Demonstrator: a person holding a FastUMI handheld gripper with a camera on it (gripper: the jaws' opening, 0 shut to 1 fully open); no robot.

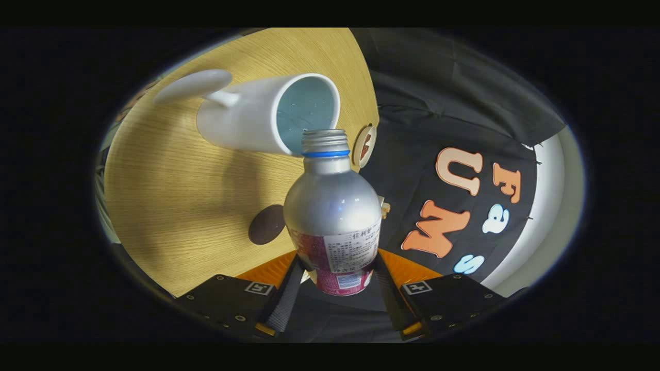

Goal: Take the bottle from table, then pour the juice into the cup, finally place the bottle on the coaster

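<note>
The gripper [335,288] has its two fingers closed in on the lower body of the bottle [334,216], one pressing on each side, so the bottle is clamped between them with its base sitting down in the gap. The whole view is rolled over, and the bottle is held tipped toward the cup.

The bottle is a silvery metal one with rounded shoulders and a short threaded neck. A blue ring sits just under the thread, and the cap is off. A red and white printed label wraps the lower part; its print is too small to make out. The fingers hide the label's sides and the bottle's very bottom.

Beside the bottle's body, on the wooden table [170,196], lies a dark round coaster [266,224], partly covered by the bottle.

Just beyond the bottle's mouth stands the white cup [268,116], its open rim almost touching the neck. Its inside is pale blue-grey with a few small specks; whether liquid is in it, or is flowing from the bottle, cannot be told. Its handle [196,86] points away from the bottle.

At the table's far edge, past the bottle's neck, a small round wooden disc [365,146] with a reddish mark shows, half hidden.
</note>
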